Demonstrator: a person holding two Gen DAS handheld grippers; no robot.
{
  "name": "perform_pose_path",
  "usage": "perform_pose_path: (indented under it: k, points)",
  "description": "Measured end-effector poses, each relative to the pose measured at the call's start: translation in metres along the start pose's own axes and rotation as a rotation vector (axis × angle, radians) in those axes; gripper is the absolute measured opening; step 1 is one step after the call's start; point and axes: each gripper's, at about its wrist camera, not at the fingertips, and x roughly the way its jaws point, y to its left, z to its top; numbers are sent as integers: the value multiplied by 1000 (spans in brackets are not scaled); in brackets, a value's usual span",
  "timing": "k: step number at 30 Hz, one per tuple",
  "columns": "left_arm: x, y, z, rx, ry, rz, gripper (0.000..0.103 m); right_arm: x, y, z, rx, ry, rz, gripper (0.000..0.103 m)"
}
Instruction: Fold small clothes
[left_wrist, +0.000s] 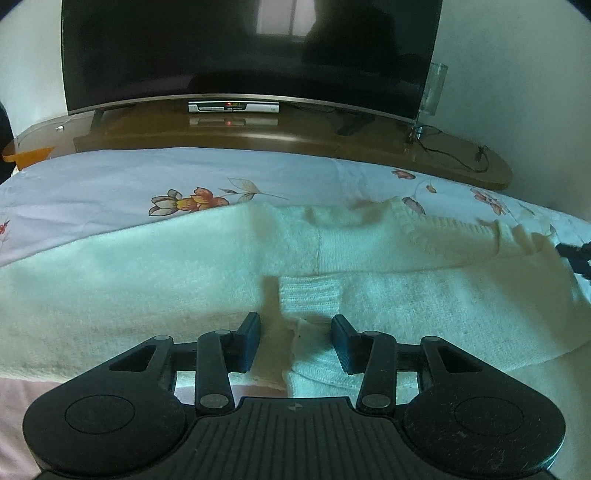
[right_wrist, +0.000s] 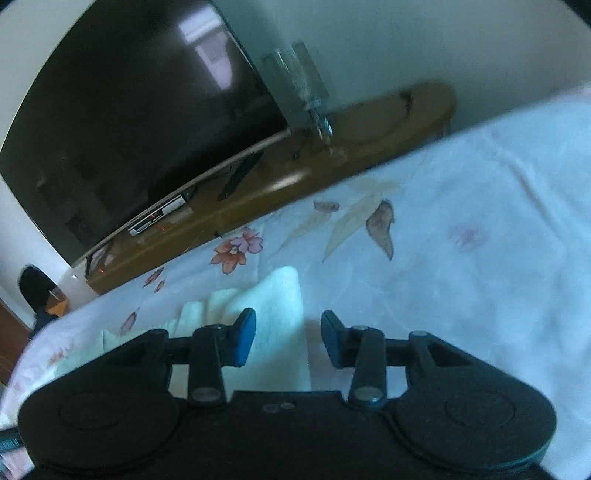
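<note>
A white knit sweater lies spread across the floral bed sheet. One sleeve is folded in over the body, its ribbed cuff near the middle. My left gripper is open, low over the sweater's near edge, with a fold of knit between its fingers. In the right wrist view my right gripper is open over the sheet, and an edge of the sweater lies under and behind its left finger. The right gripper's tip shows at the right edge of the left wrist view.
A large dark TV stands on a brown wooden stand just beyond the bed, with a set-top box and cables. A clear glass-like object stands beside the TV. White walls are behind.
</note>
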Motion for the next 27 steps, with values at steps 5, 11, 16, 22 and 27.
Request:
perform_pose_path:
  k: [5, 11, 16, 22, 27]
  points:
    - [0, 1, -2, -6, -12, -2, 44, 8, -10, -2, 12, 17, -24, 4]
    - [-28, -6, 16, -3, -128, 15, 44, -16, 15, 0, -100, -81, -106, 23]
    - [-5, -38, 26, 101, -82, -41, 44, -21, 47, 4, -240, -96, -56, 21]
    - [11, -37, 20, 119, -36, 114, 44, 18, 34, 6, -283, 4, -204, 29]
    - [19, -29, 14, 110, -28, 113, 44, 14, 23, 4, -186, 29, -45, 7]
